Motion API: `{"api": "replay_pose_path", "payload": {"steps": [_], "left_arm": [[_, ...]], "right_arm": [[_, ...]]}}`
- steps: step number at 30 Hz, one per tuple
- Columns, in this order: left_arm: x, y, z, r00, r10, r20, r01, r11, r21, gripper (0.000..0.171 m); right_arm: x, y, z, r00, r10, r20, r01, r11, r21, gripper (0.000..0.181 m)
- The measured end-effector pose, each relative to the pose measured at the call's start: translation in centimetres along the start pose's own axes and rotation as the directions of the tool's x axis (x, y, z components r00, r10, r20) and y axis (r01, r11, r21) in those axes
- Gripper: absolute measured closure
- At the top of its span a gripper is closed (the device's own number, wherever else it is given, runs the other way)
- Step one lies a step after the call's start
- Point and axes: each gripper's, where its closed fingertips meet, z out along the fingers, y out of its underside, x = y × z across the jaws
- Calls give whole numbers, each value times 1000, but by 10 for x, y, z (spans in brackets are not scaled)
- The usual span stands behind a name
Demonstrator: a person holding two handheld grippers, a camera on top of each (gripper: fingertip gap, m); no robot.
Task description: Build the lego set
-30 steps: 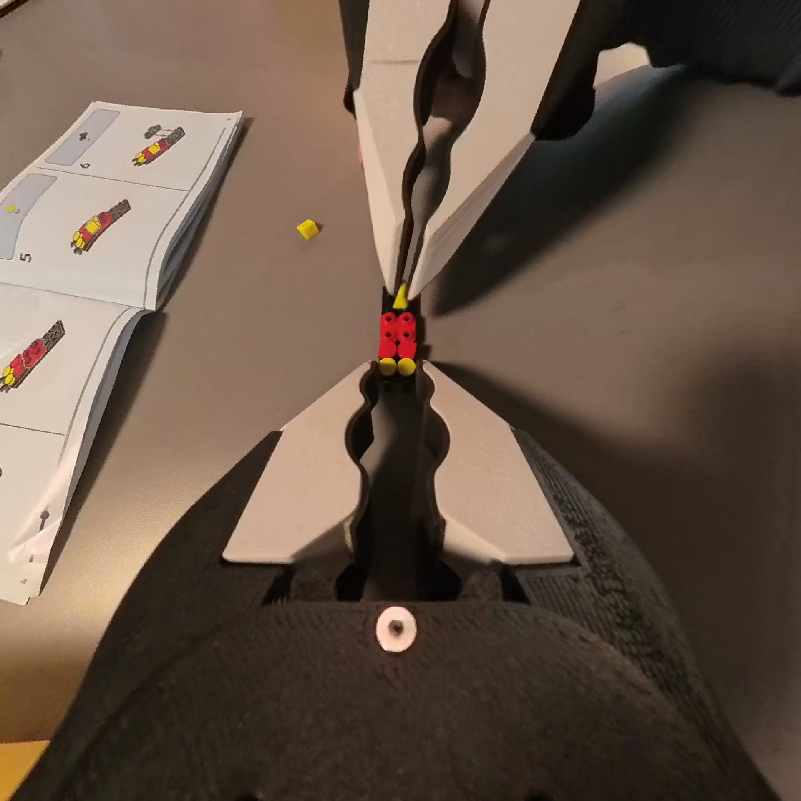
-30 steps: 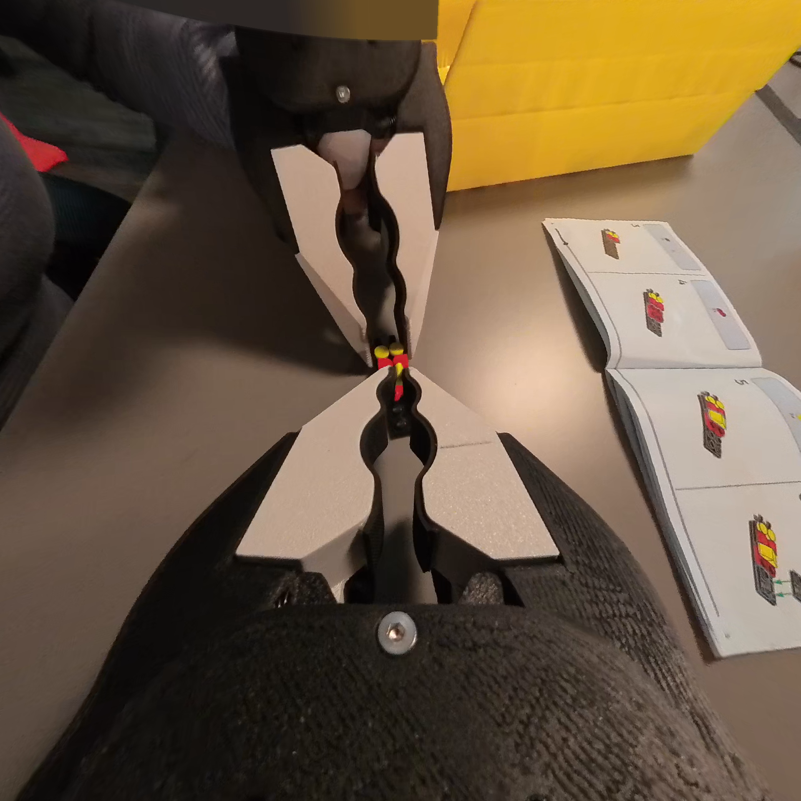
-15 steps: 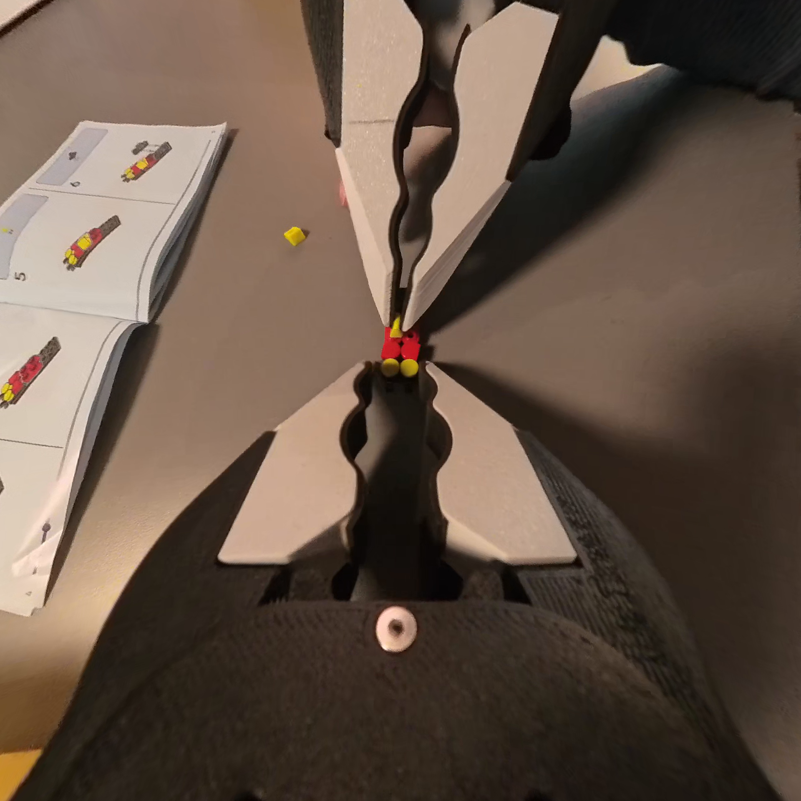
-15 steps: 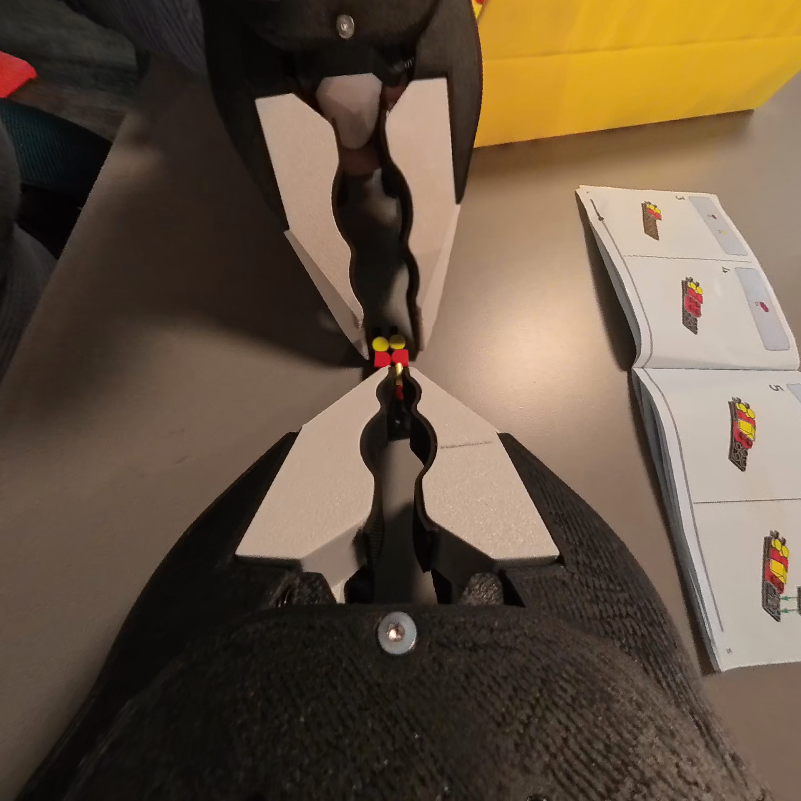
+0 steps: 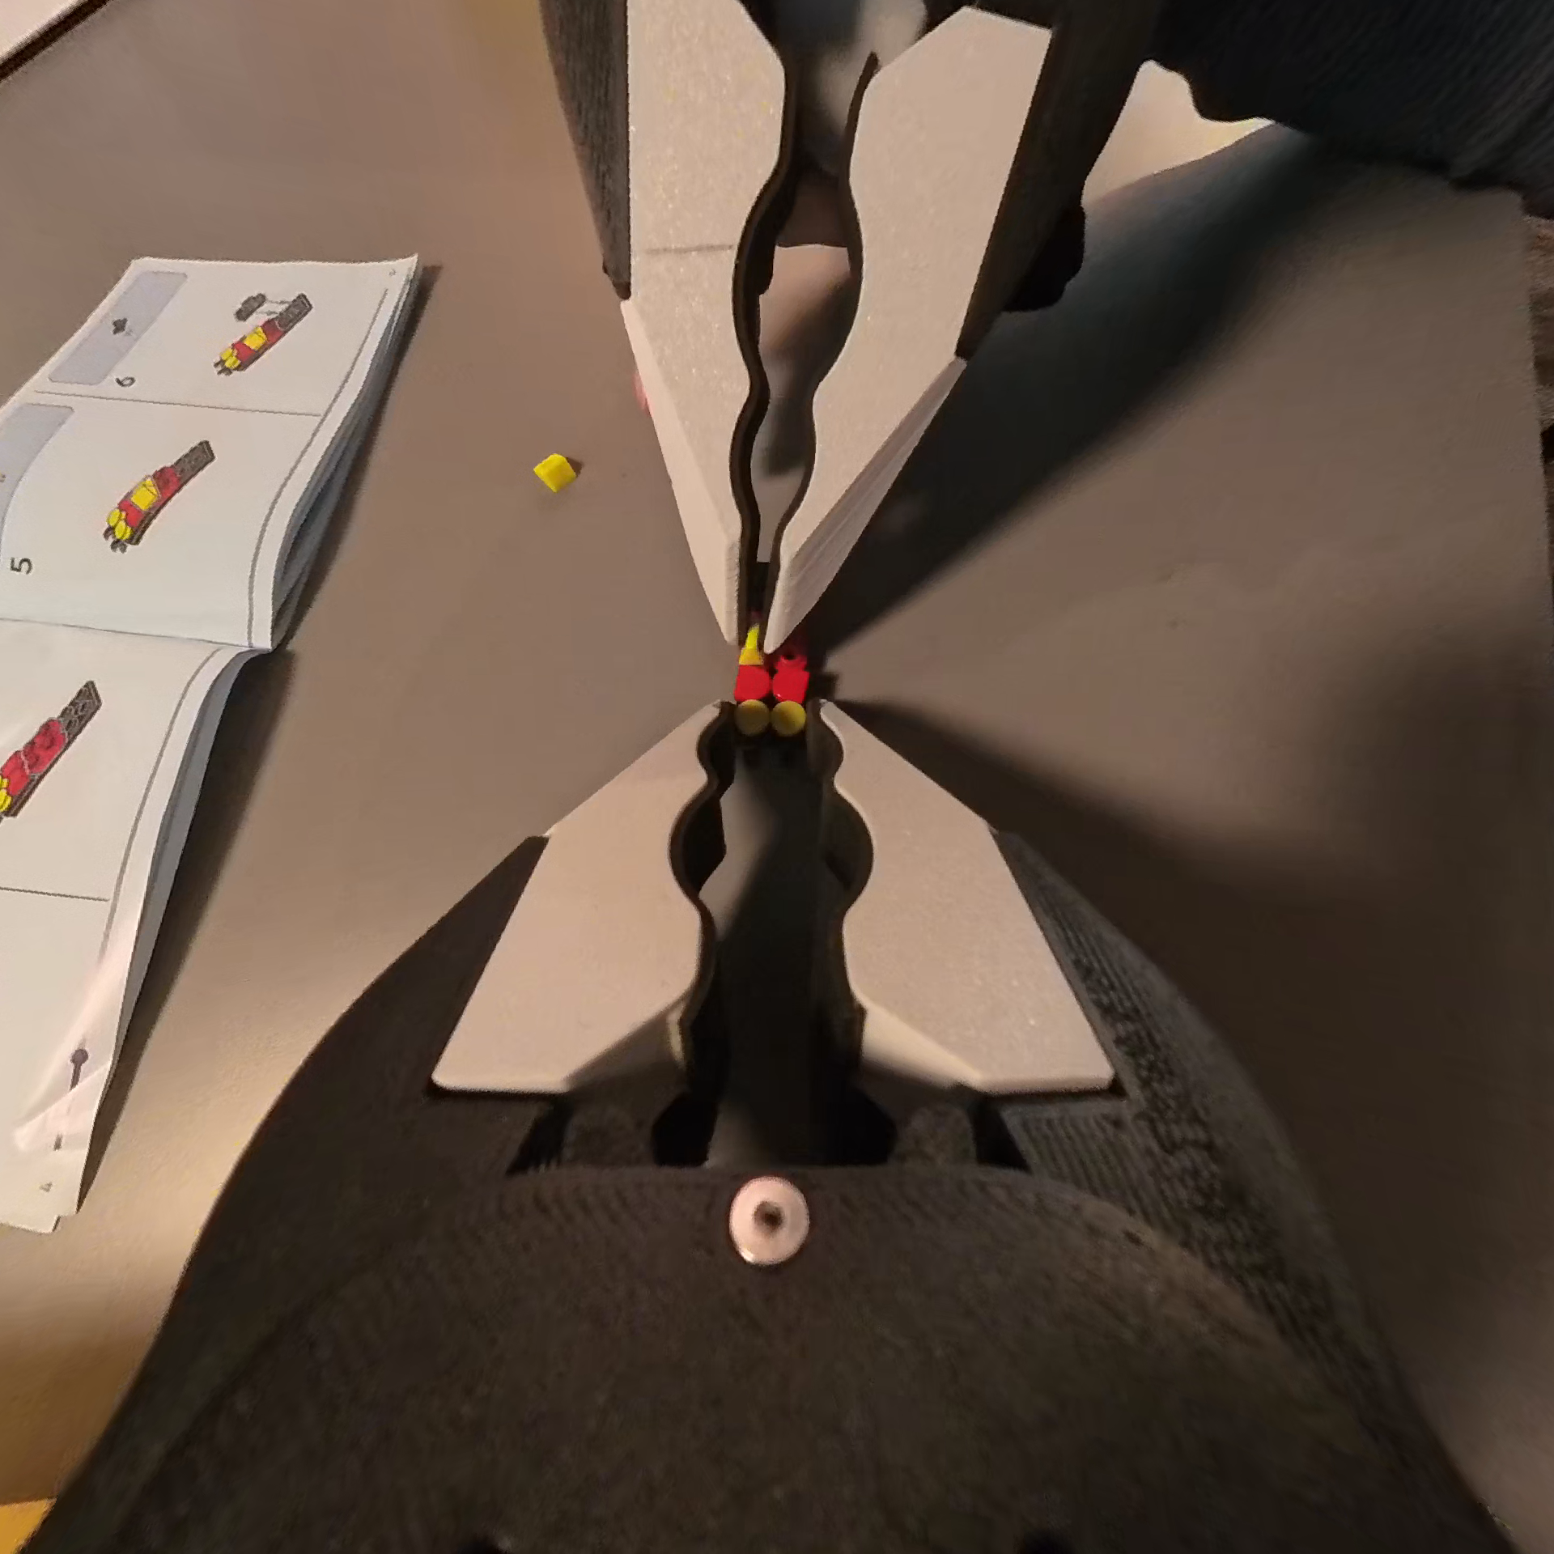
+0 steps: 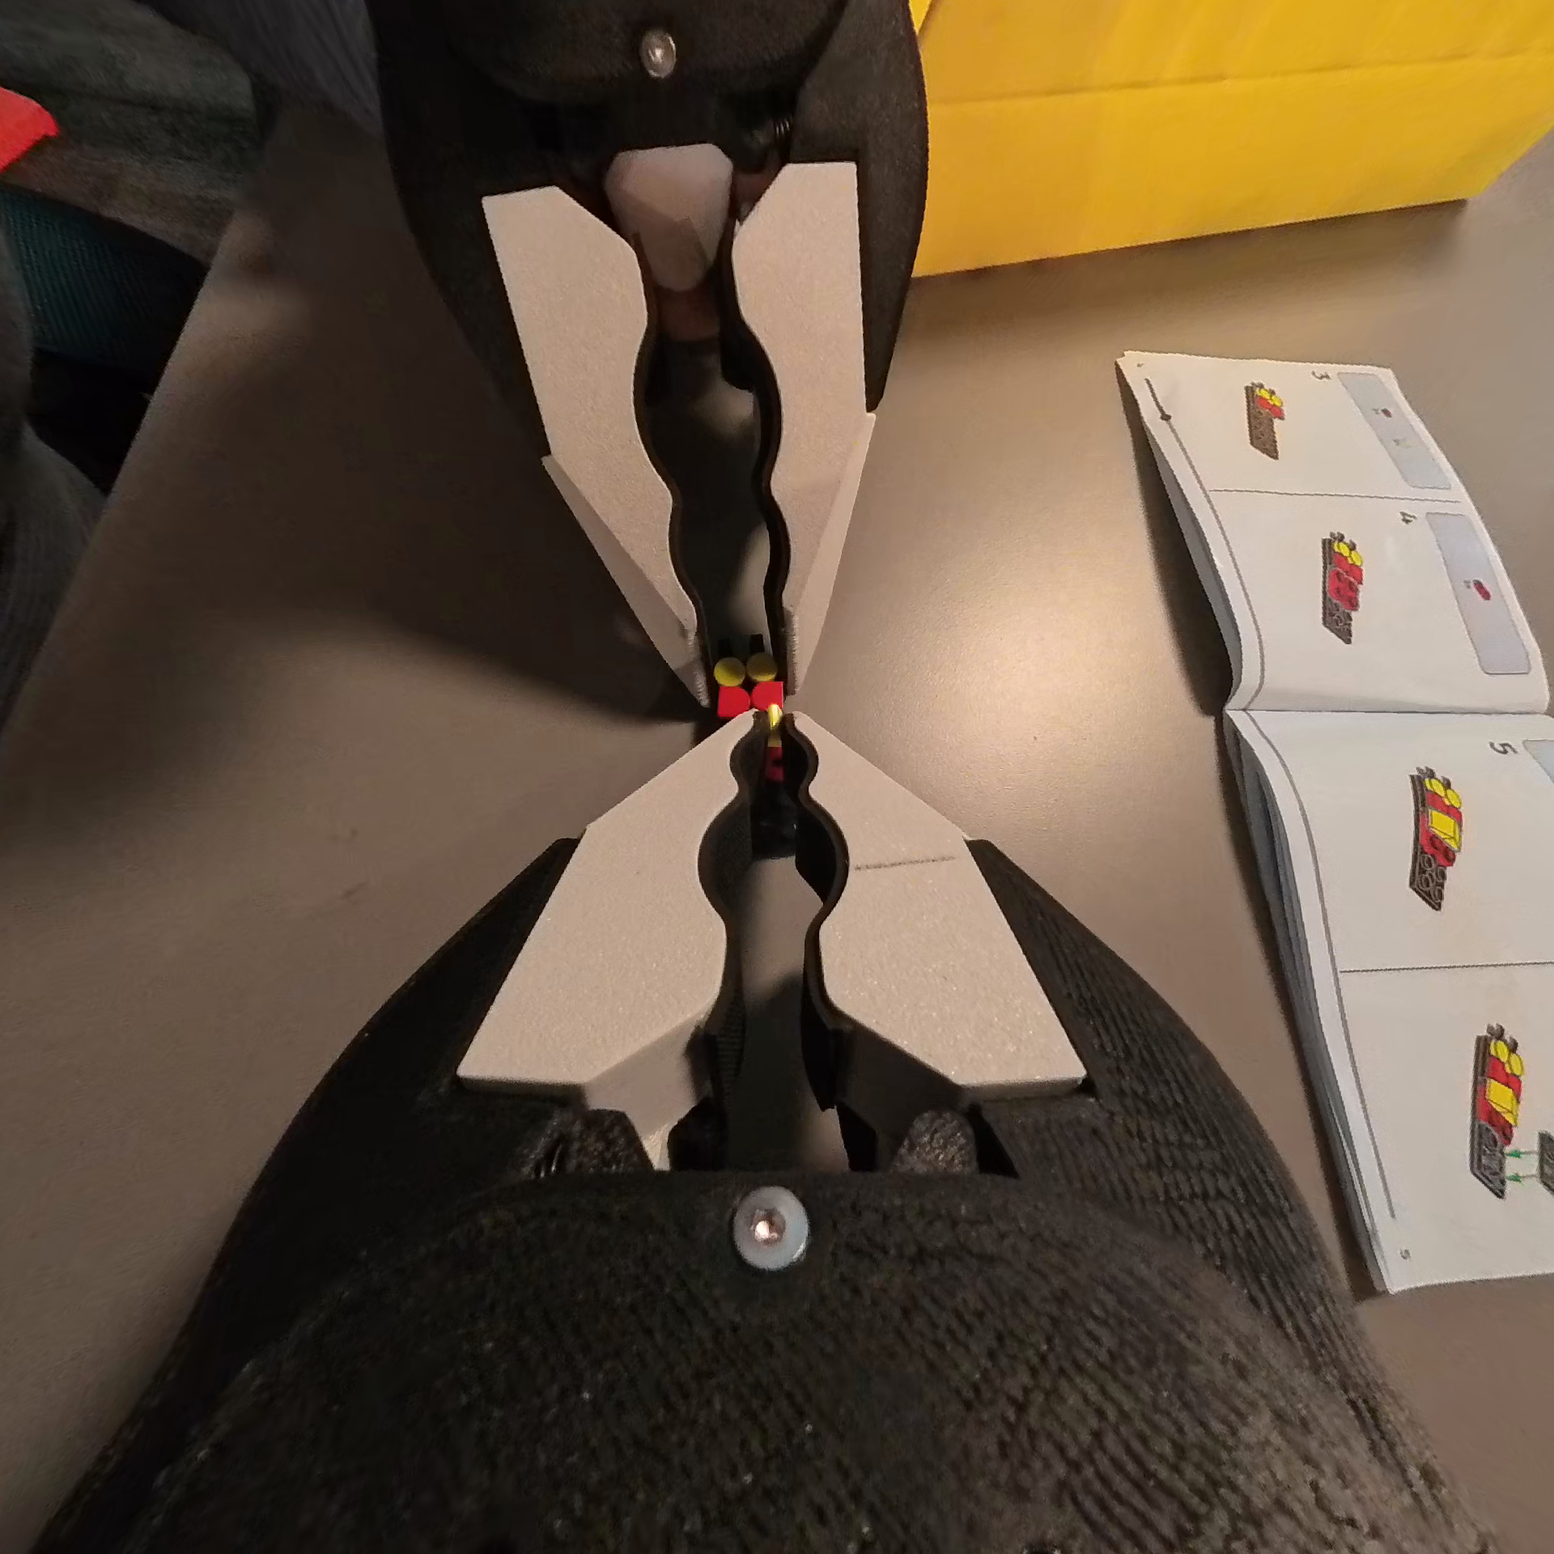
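Note:
The small lego model [image 5: 769, 685] is a black plate with red bricks and two yellow round studs at its near end. My left gripper [image 5: 769, 723] is shut on its sides and holds it at the table. My right gripper [image 5: 761, 622] comes from the far side, shut on a small yellow piece [image 5: 750, 649] that its tips press down onto the red bricks. In the right wrist view, my right gripper [image 6: 767, 721] pinches the yellow piece [image 6: 772, 717] right against the model [image 6: 748, 694], and the left gripper [image 6: 747, 664] faces it. The black plate is mostly hidden between the fingers.
An open instruction booklet [image 5: 168, 504] lies on the brown table to the left, and it also shows in the right wrist view [image 6: 1387, 757]. A loose yellow piece [image 5: 555, 473] lies near it. A large yellow box [image 6: 1219, 126] stands behind. The table edge [image 6: 168, 353] runs close by. Both grippers' tips are close together, under 4 cm apart.
My right gripper has moved along the model toward the left gripper with the yellow piece. The piece went from the model's far end onto the red bricks. The left gripper kept its hold.

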Motion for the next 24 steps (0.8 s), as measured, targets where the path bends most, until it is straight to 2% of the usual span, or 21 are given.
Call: {"api": "replay_pose_path", "payload": {"steps": [24], "left_arm": [[1, 0, 0, 1000, 5, -9, -5, 1000, 1, 155]], "right_arm": [[-1, 2, 2, 1000, 0, 11, 0, 1000, -4, 178]]}}
